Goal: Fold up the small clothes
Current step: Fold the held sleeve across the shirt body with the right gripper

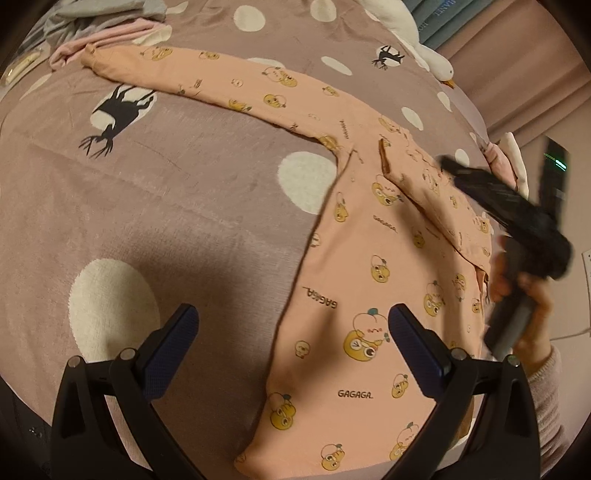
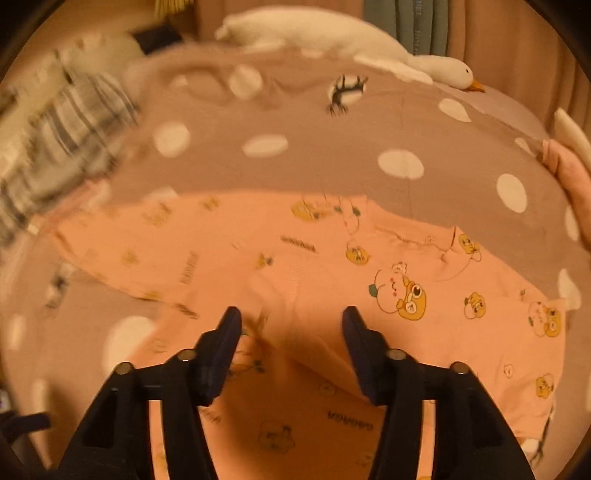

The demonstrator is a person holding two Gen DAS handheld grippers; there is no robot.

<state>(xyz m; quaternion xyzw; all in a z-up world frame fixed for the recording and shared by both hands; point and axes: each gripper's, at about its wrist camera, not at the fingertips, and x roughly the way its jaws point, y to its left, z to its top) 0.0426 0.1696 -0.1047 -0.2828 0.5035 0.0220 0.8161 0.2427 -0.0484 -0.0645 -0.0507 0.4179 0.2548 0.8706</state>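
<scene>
A peach long-sleeved shirt (image 1: 369, 280) printed with cartoon figures lies flat on a mauve dotted blanket (image 1: 184, 192). One sleeve (image 1: 207, 81) stretches out to the upper left. The other sleeve (image 1: 436, 195) lies folded across the chest. My left gripper (image 1: 293, 319) is open and hovers over the body's left edge, with nothing between its fingers. My right gripper (image 2: 291, 314) is open just above the folded sleeve (image 2: 314, 295) and grips no cloth. In the left wrist view that right gripper (image 1: 454, 170) shows blurred at the right, carried by a hand (image 1: 532, 317).
A white plush goose (image 2: 369, 40) lies along the far edge of the bed. A heap of grey and pink clothes (image 1: 103, 26) sits at the upper left. A striped garment (image 2: 74, 125) lies to the left and pink cloth (image 2: 569, 173) at the right edge.
</scene>
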